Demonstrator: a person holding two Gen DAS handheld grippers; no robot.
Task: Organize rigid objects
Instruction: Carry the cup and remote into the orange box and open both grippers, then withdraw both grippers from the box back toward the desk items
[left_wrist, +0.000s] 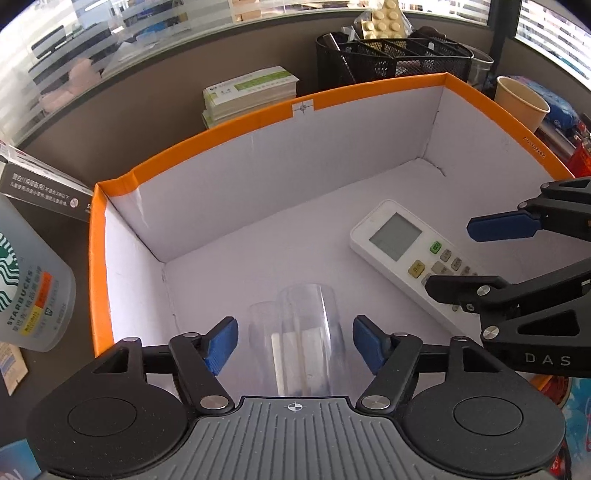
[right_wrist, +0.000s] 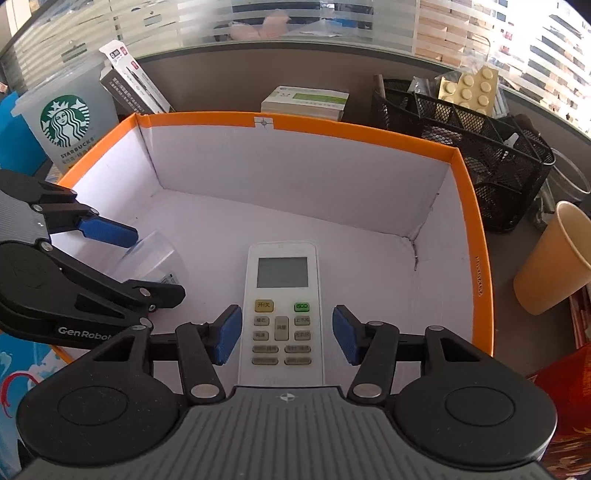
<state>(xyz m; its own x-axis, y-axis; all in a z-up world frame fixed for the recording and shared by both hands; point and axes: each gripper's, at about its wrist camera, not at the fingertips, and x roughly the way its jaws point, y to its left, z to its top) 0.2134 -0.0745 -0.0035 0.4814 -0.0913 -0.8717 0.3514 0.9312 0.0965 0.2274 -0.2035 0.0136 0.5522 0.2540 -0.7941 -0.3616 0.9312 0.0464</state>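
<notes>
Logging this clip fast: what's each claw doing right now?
Left claw: open, straddling the clear cup, not clamped.
Right claw: open, straddling the remote, not clamped.

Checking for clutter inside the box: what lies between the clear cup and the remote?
Nothing: only bare white floor of the orange-rimmed box separates the clear cup from the remote, shown in the right wrist view.

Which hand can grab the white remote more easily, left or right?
Right. The right tool is open, its blue pads either side of the white rectangular remote control in the orange-rimmed cardboard box. The left tool straddles the clear plastic cup.
</notes>
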